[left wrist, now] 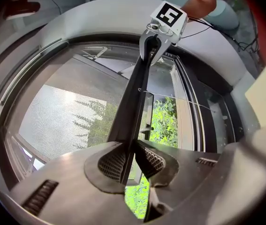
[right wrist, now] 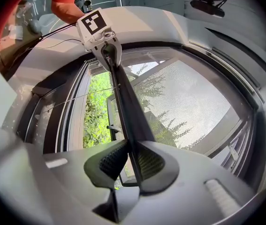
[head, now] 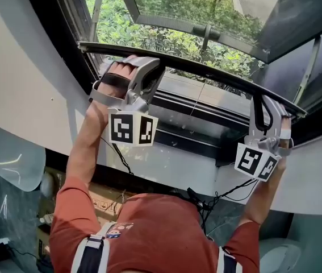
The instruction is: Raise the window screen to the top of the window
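Bar (head: 206,71) at the screen's (left wrist: 67,111) lower edge has its long axis left-right across the window (head: 53,38), right end lower in the head view; mesh above it, open gap with foliage (head: 149,36) below; bar sits part-way up the window; left tongs (head: 143,64) clamped on the bar near its left end, right tongs (head: 267,102) clamped near its right end; in each gripper view the bar sits edge-on between the pads and runs off to the other tongs; both point at the window.
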